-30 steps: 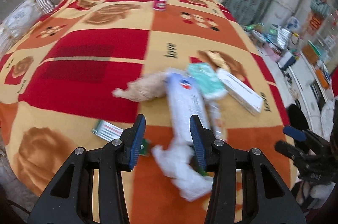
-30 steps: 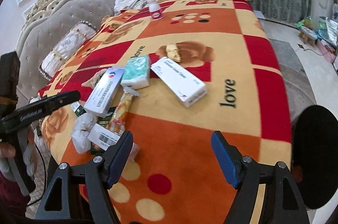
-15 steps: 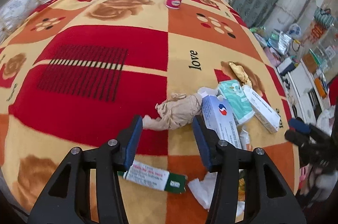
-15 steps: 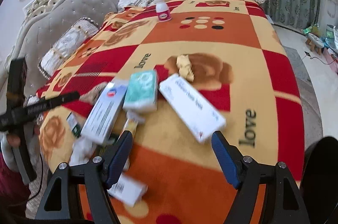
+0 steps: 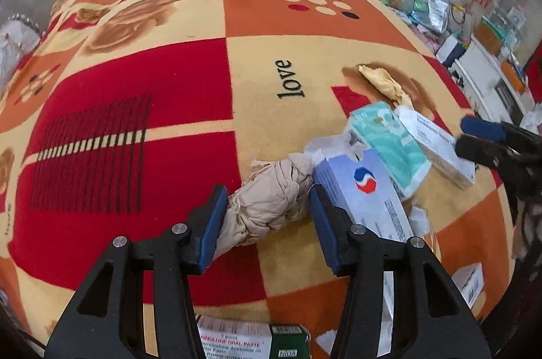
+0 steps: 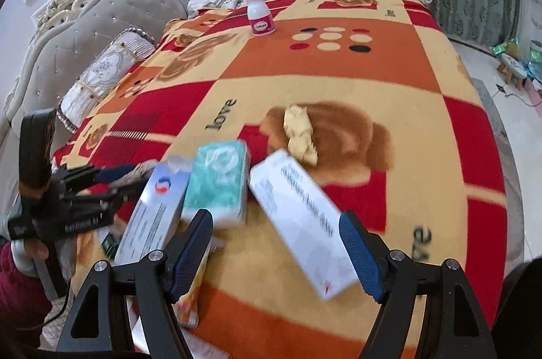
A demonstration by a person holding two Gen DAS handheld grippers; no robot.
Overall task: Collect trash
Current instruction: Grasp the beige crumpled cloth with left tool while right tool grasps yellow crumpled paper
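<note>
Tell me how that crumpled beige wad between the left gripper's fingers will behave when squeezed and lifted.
The beige wad looks like twisted, creased paper or thin plastic, so it will probably crush and give rather than resist. It is likely light for its bulk. Its loose twisted tail may droop; rolling or slipping seems unlikely.

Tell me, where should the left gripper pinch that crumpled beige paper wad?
Probably across its fat middle, coming down from above. The beige wad lies long and twisted between the open left gripper fingers, so a squeeze across the narrow way fits. The blue-and-white box crowds its right side.
</note>
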